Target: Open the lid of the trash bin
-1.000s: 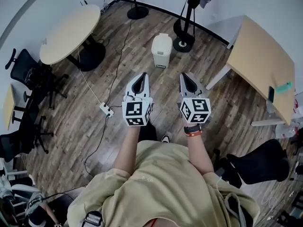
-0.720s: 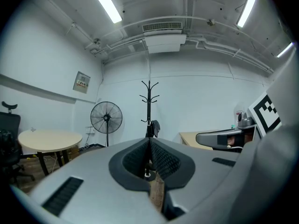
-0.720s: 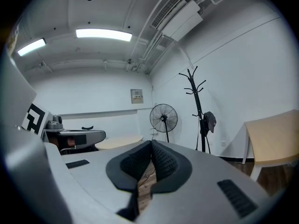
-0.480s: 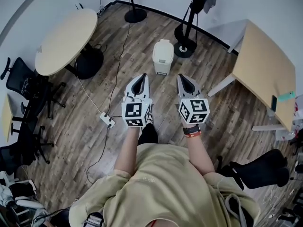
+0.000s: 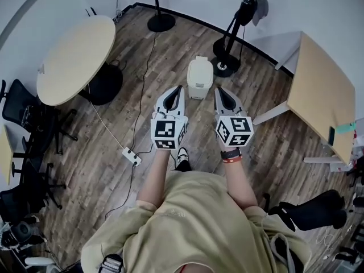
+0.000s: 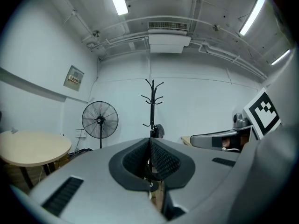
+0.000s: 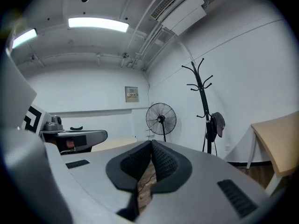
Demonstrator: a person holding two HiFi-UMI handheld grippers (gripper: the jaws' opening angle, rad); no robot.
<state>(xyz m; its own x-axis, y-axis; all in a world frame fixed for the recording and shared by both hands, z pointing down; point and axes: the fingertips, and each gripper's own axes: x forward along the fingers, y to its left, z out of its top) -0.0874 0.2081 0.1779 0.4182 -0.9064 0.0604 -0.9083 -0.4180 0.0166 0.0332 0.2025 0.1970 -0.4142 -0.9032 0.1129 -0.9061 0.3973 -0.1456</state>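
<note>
Though its hinge is indistinct, the upright trash bin (image 5: 200, 75) runs lengthwise away from the left gripper (image 5: 178, 91) and right gripper (image 5: 220, 91), both pinched closed, empty

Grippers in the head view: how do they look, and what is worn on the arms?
The left gripper and right gripper are tapered light grey shells, with black ribbed pads lining the tongs. Each carries a white cube with black square markers. The beige shirt has short sleeves; a black and orange wristband is on the right wrist.
</note>
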